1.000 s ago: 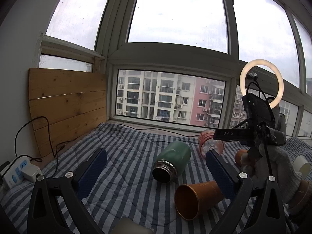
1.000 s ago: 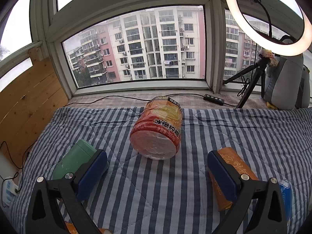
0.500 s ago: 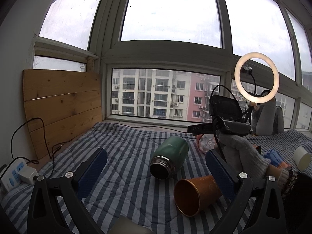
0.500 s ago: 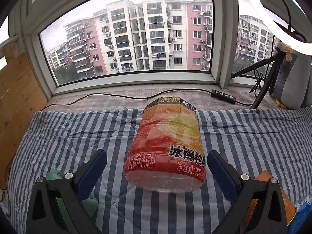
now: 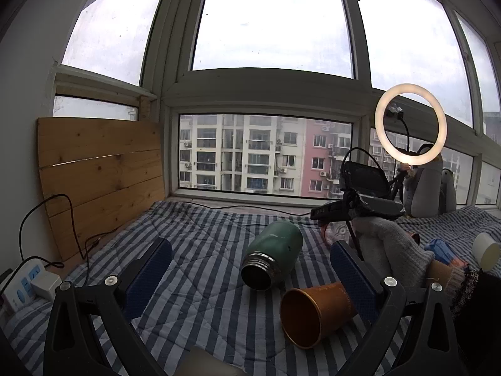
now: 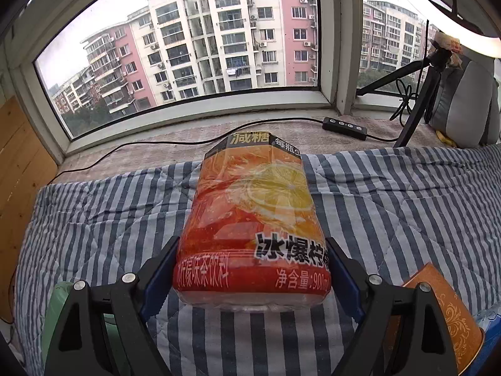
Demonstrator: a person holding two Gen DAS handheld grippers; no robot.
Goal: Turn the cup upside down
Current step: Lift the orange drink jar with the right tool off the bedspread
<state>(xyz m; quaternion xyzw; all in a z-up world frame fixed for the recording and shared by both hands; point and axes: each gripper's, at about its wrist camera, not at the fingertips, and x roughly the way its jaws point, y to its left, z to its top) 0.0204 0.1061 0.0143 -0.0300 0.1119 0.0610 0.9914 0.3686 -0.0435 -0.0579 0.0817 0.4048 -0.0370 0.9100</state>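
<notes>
right wrist view, right tool straddling orange bottle, copper cup beside

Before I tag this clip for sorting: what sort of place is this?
Probably a home bay-window ledge high in an apartment block, used as a filming spot: a striped quilt under big windows facing residential towers, with a ring light on a tripod.

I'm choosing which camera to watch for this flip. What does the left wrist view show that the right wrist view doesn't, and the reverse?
Only the left wrist view shows the green flask's open mouth, the power strip, the white cup and the gloved hand.

Only the right wrist view shows the orange drink container between the right gripper's jaws.

Both show the brown cup lying on its side and the striped quilt.
</notes>
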